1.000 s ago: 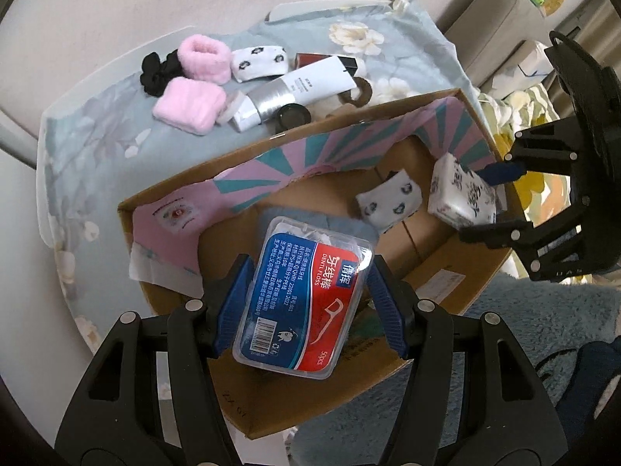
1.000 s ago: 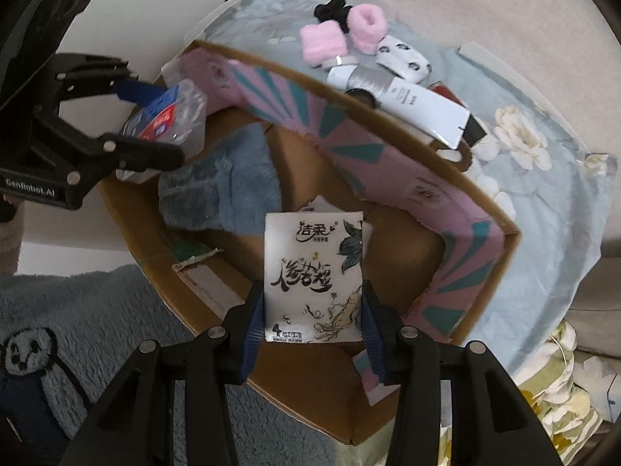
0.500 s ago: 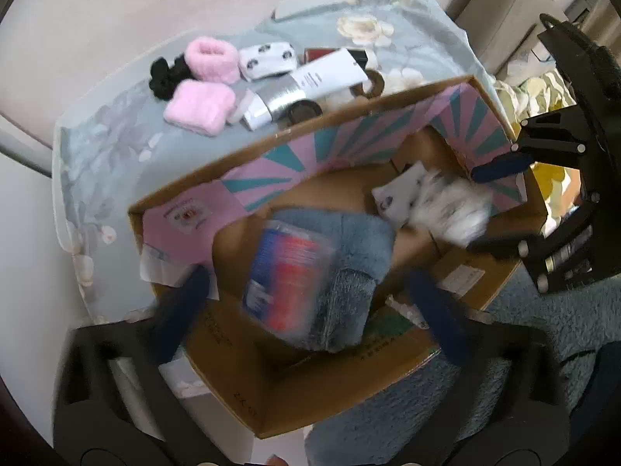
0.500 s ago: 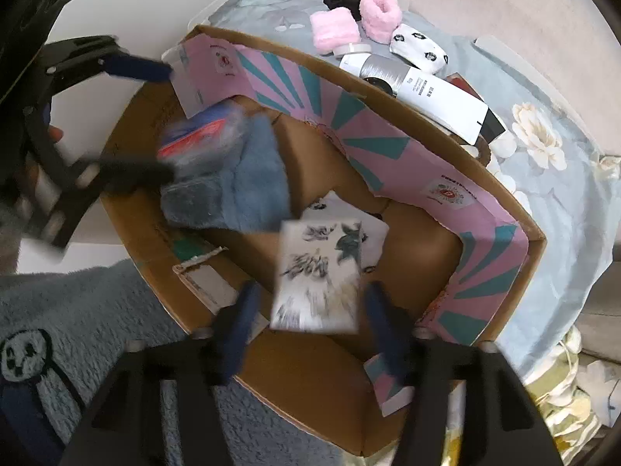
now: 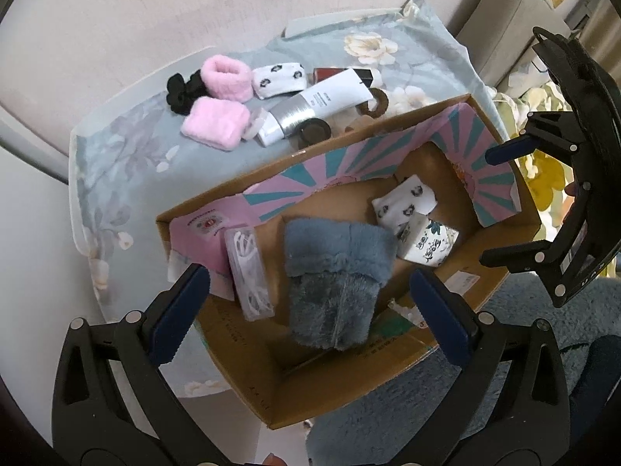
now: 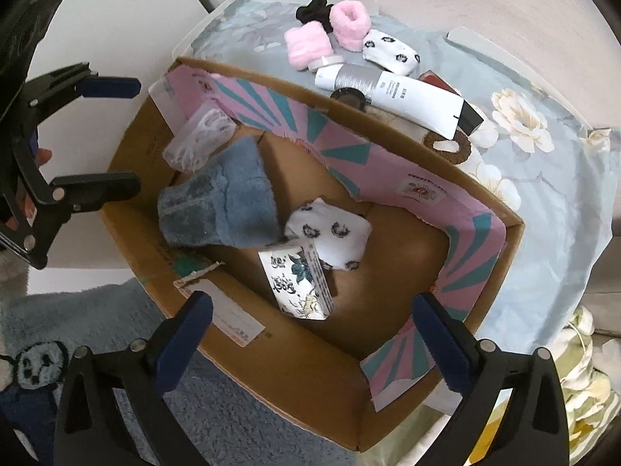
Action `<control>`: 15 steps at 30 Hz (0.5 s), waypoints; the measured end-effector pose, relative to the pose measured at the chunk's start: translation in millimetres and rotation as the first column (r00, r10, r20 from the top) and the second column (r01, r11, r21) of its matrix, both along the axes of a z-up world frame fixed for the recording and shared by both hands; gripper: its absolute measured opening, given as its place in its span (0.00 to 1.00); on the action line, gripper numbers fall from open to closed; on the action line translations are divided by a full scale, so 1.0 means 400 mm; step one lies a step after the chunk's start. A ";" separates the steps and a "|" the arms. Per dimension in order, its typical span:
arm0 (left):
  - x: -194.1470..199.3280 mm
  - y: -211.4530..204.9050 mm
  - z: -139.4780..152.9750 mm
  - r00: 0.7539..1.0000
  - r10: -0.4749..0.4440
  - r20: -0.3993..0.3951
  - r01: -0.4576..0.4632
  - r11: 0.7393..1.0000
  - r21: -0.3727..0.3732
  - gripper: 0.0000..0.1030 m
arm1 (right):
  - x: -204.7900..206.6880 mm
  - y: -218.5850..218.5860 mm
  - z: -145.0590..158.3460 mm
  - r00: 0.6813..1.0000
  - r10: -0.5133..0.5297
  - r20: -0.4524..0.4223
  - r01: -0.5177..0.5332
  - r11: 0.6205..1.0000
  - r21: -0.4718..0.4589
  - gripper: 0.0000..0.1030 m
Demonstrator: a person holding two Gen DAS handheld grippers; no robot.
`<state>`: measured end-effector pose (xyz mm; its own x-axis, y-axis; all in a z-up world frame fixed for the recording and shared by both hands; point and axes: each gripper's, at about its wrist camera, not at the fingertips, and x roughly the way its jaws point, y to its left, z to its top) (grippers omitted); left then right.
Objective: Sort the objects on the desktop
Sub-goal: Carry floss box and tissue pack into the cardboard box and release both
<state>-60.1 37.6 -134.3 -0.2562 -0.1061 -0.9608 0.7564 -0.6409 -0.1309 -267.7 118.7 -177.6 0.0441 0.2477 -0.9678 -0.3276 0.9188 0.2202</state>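
Both my tools are spread wide and hold nothing: left gripper (image 5: pixel 310 295) low centre of the left wrist view, right gripper (image 6: pixel 310 310) low centre of the right wrist view, each hovering over the brown cardboard box with pink-and-teal flaps (image 5: pixel 341 396).

In the box:
- clear plastic floss-pick case (image 5: pixel 250 272), left end, leaning on the pink flap
- grey-blue fluffy slipper (image 5: pixel 335 272), middle
- white printed tissue pack (image 6: pixel 297 277), right of middle, touching the white patterned sock (image 6: pixel 330 235)

On the floral blue cloth (image 5: pixel 116 163), upper part of both frames: 2 pink fluffy wristbands (image 5: pixel 215 122), black scrunchie (image 5: pixel 180 87), second white patterned sock (image 5: pixel 277 79), white-and-silver tube (image 5: pixel 318 110), brown hair ring (image 6: pixel 446 143).

Risks: that pile is tightly packed, so a wide grab could catch 2 items. The smooth tube may slip. Reaching over the raised flap could snag it and shift the box.
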 end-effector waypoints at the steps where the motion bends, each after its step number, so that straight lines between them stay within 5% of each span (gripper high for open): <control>1: 0.001 -0.001 0.005 1.000 0.000 0.000 0.000 1.000 -0.002 1.00 | 0.002 -0.001 0.003 1.000 0.000 -0.003 0.000 1.000 0.004 1.00; 15: 0.045 -0.034 0.076 0.999 0.043 -0.021 -0.044 0.998 -0.039 1.00 | 0.033 -0.035 0.114 0.997 0.041 0.059 -0.038 0.998 -0.049 1.00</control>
<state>-42.1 24.1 -104.0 -0.2697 -0.1551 -0.9504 0.7813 -0.6121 -0.1218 -254.7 104.5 -132.1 0.0940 0.2039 -0.9745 -0.3751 0.9139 0.1551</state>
